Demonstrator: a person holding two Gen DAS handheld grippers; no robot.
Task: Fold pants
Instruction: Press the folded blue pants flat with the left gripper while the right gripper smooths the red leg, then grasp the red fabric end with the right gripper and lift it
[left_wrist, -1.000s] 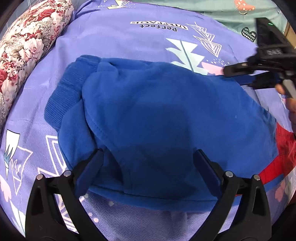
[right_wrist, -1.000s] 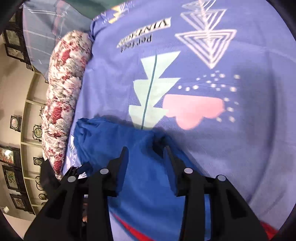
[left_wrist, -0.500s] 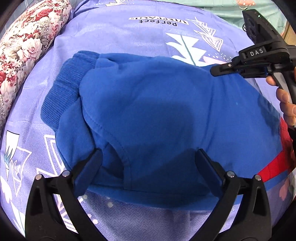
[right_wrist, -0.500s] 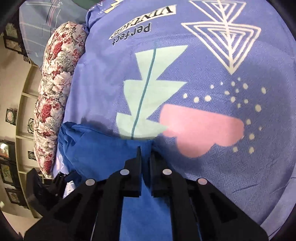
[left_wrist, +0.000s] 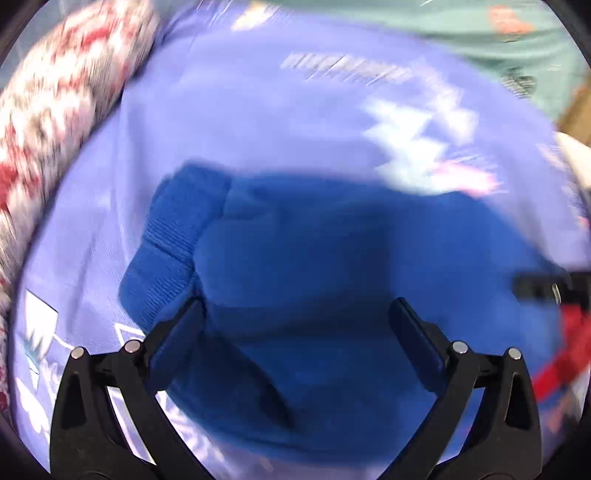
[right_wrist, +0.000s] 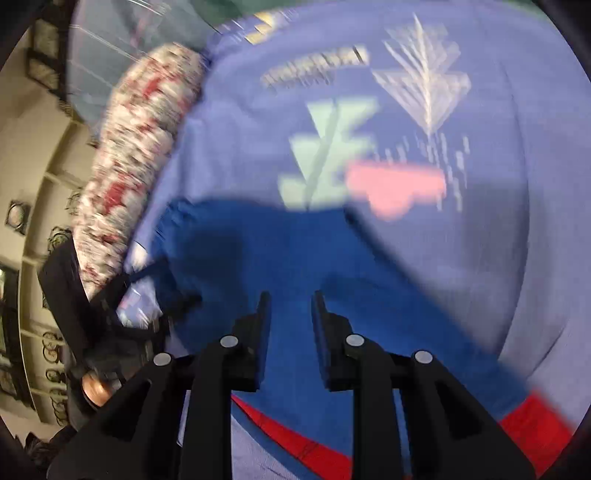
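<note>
Blue fleece pants are lying folded on the purple printed bedsheet, ribbed cuff pointing toward ten o'clock in the left wrist view and red trim showing at the five o'clock edge in the right. A floral pillow is sitting at ten o'clock along the sheet's border. Both views are blurring. The left gripper is hovering over the pants with its jaws spread wide, holding nothing. The right gripper is showing a narrow gap between its fingers, blue fabric behind it; whether it is pinching cloth, I cannot tell.
</note>
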